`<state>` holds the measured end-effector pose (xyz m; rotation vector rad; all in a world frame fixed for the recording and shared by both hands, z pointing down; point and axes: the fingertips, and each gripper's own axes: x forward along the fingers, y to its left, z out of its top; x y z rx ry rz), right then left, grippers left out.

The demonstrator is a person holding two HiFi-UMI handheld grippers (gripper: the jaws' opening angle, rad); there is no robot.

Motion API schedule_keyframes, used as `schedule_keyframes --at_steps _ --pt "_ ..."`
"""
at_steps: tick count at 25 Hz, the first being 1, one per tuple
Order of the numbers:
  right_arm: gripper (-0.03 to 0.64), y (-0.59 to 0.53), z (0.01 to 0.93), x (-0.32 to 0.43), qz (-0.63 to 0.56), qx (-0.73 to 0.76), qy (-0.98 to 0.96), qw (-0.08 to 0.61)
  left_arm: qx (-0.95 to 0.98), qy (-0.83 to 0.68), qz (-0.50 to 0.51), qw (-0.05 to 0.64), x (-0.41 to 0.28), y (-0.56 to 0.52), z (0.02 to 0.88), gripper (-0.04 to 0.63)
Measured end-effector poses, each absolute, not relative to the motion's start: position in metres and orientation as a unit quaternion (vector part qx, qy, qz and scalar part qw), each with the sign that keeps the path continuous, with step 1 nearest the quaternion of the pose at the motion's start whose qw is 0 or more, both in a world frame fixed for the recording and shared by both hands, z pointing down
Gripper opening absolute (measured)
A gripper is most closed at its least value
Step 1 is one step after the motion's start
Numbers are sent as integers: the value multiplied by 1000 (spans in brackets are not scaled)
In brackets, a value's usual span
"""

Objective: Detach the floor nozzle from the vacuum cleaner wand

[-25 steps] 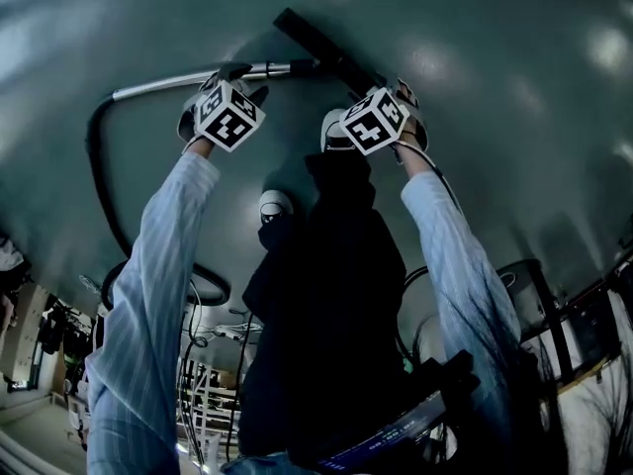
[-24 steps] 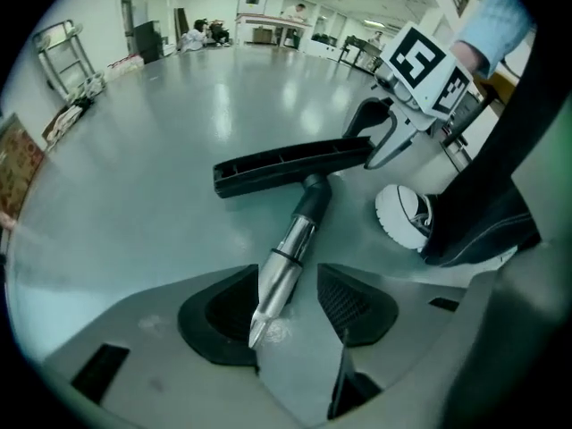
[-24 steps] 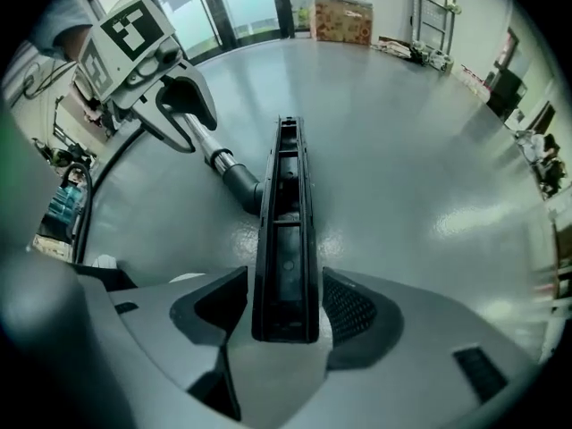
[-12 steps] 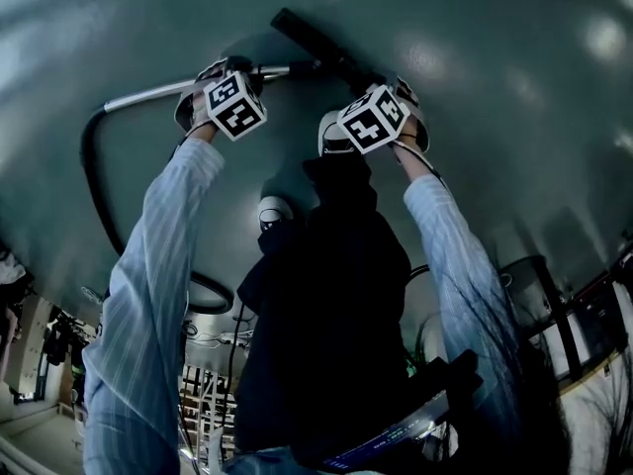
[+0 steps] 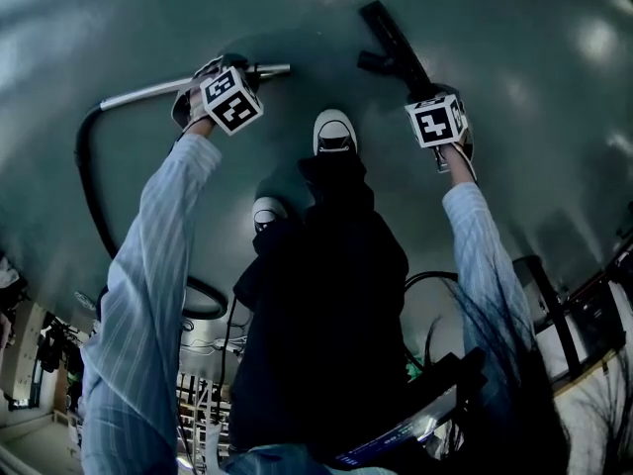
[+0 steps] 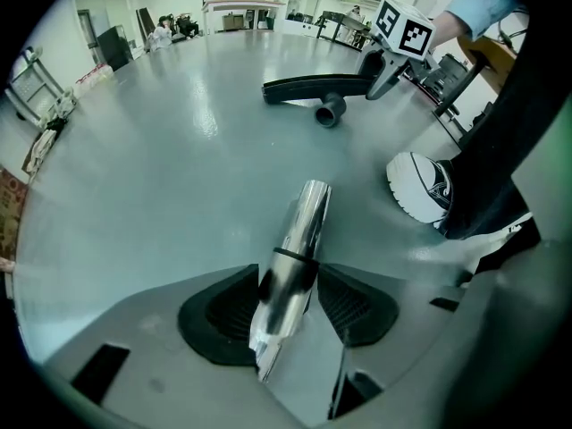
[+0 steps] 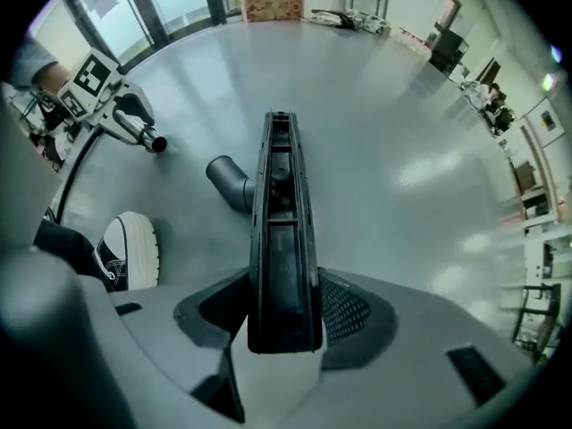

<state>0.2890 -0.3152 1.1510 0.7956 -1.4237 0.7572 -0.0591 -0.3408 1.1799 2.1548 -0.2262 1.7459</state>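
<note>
The black floor nozzle (image 7: 281, 213) is off the chrome wand (image 6: 295, 248), its neck (image 7: 228, 181) open and pointing at the wand's bare end (image 7: 143, 134). My right gripper (image 7: 284, 307) has just closed its jaws and is shut on the nozzle's near end, pointing down at the floor. In the head view the floor nozzle (image 5: 391, 38) lies at the upper right beyond the right gripper (image 5: 423, 92). My left gripper (image 6: 290, 298) is shut on the wand, with its tip sticking out past the pads. A black hose (image 5: 84, 186) curves from the wand (image 5: 148, 89) down the left.
Two white-toed shoes (image 5: 334, 132) of the person stand on the grey-green floor (image 5: 514, 117) between the grippers. A black stand (image 5: 549, 315) and cables sit at the lower right, and furniture lines the far walls (image 6: 232, 12).
The nozzle has come off the wand's end. My right gripper has carried it well to the right, leaving a gap. The left gripper has stayed on the wand, sinking slightly.
</note>
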Motion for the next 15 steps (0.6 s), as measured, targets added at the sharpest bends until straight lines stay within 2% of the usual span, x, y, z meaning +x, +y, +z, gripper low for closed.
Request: schedule_keyframes --at_steps 5,11,15 --pt "227 -313 1153 296 326 362 -610 625 762 -93 615 179 -64 -341 1180 187" --pt "235 -298 1161 294 354 350 -608 619 765 -171 563 262 -68 -348 1166 193" --pt "235 -281 1148 293 381 353 -592 616 758 -187 563 272 -82 -335 1159 193"
